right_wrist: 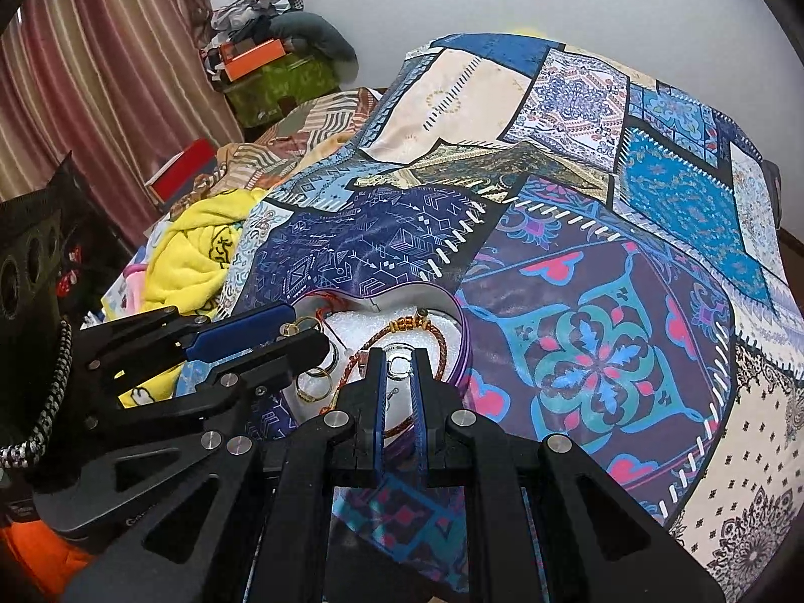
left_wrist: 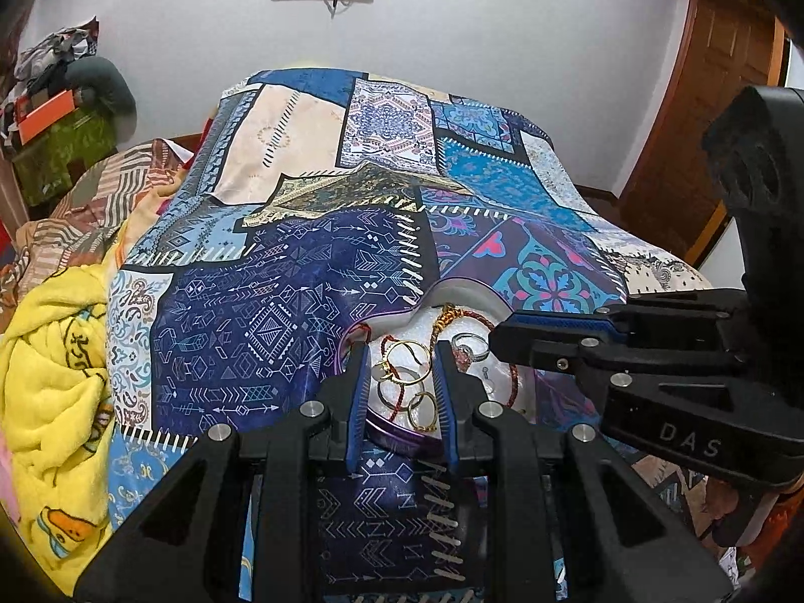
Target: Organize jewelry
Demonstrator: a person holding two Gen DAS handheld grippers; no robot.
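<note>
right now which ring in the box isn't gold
The silver ring with a stone, lying nearest the right tongs; the other rings are gold.

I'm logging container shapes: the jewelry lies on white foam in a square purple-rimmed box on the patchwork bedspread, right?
Not square: the left wrist view shows the purple-rimmed box is heart-shaped. The rest holds: rings and cord bracelets lie on white foam on the patchwork bedspread.

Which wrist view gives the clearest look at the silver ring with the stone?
The left wrist view: the silver ring with a stone lies fully exposed on the white foam of the heart-shaped purple tin, beside the right gripper. In the right wrist view, that gripper's own blue fingers frame and partly hide it.
</note>
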